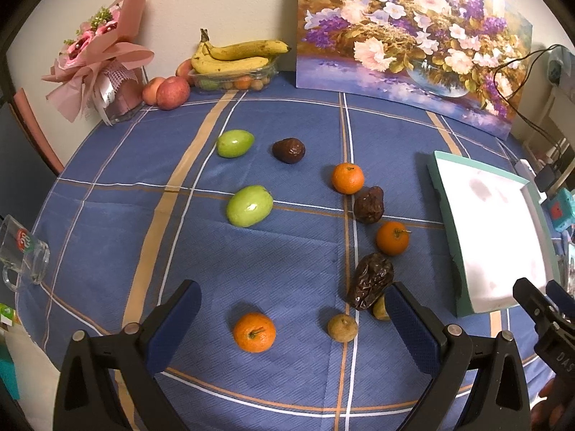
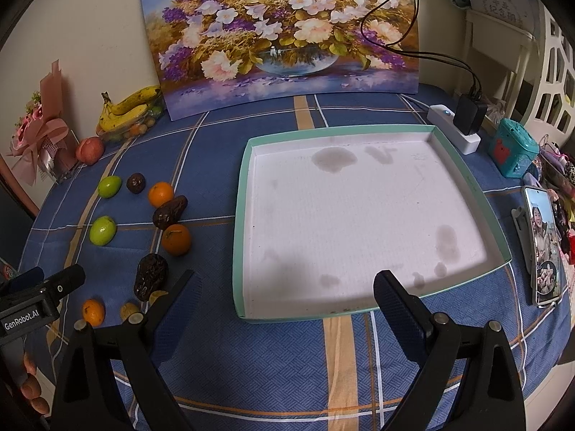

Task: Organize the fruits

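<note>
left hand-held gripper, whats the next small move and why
Probably ease the left hand-held gripper forward and down over the nearest orange, then close. Its jaws are open and empty, and that orange lies free on the blue tablecloth between them. The teal-rimmed tray holds no fruit yet, and the right hand-held gripper hovers open above it.

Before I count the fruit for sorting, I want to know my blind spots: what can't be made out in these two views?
- Small yellowish fruit: left wrist view, mostly hidden behind the left gripper finger and a wrinkled dark fruit.
- Clear container under the bananas: its small fruits are too small to count.
- Glass mug: cut off by the left edge.
- Phone: right wrist view, screen too small to read.
</note>
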